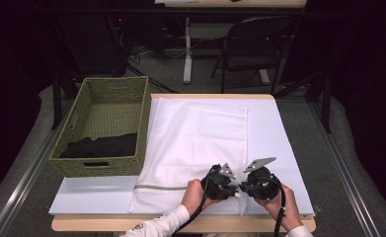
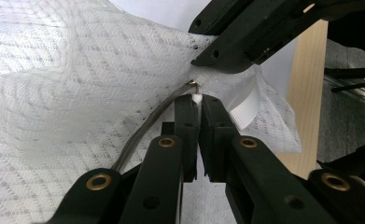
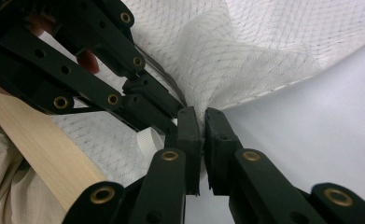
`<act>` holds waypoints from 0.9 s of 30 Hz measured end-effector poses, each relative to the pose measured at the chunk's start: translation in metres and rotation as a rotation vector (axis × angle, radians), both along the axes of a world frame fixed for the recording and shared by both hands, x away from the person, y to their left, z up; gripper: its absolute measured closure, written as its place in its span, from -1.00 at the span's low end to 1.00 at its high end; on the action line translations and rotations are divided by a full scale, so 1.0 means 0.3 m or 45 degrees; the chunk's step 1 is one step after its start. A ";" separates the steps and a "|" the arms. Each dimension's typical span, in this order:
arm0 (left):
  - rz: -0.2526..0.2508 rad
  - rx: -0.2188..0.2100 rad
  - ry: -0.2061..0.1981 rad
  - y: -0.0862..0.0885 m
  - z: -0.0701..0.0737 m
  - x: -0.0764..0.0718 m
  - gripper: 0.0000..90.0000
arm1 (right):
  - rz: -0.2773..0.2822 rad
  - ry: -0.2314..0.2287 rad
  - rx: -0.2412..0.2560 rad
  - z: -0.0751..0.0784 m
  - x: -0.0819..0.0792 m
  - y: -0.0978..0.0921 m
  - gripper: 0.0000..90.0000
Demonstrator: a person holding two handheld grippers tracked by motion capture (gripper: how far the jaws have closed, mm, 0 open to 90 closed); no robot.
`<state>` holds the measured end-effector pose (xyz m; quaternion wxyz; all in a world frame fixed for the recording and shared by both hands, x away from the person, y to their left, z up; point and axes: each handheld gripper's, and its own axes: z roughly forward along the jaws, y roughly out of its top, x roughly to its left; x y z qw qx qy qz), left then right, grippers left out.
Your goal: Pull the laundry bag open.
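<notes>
A white mesh laundry bag (image 1: 195, 143) lies flat on a white sheet (image 1: 279, 148). A grey zipper (image 1: 161, 186) runs along the bag's near edge. Both grippers meet at the zipper's right end. My left gripper (image 1: 235, 186) (image 2: 199, 100) is shut on a small white tab next to the metal zipper slider (image 2: 193, 83). My right gripper (image 1: 242, 189) (image 3: 202, 114) is shut on a bunched fold of the mesh bag (image 3: 227, 70), lifted slightly off the sheet. The zipper (image 2: 143, 135) curves away to the left in the left gripper view.
A woven green basket (image 1: 99, 167) stands at the left of the table with a black garment (image 1: 101, 145) inside. The wooden table edge (image 1: 131, 224) runs along the front. A folding chair (image 1: 259, 44) and desk legs stand beyond the table.
</notes>
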<state>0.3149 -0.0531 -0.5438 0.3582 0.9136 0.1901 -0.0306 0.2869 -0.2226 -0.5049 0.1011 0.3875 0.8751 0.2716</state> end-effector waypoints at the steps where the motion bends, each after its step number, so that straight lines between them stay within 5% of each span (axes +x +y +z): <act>1: -0.007 0.015 -0.006 0.001 0.002 0.001 0.92 | -0.001 0.000 -0.001 0.001 0.000 0.000 0.92; 8: 0.012 0.014 -0.002 0.006 0.004 0.001 0.92 | -0.010 -0.013 -0.006 0.004 -0.007 0.001 0.92; 11: 0.041 -0.028 0.034 0.016 0.000 0.006 0.92 | -0.016 -0.024 0.001 0.006 -0.010 -0.006 0.92; 27: 0.063 -0.005 0.052 0.034 -0.002 0.012 0.92 | -0.033 -0.029 -0.002 0.006 -0.008 -0.019 0.92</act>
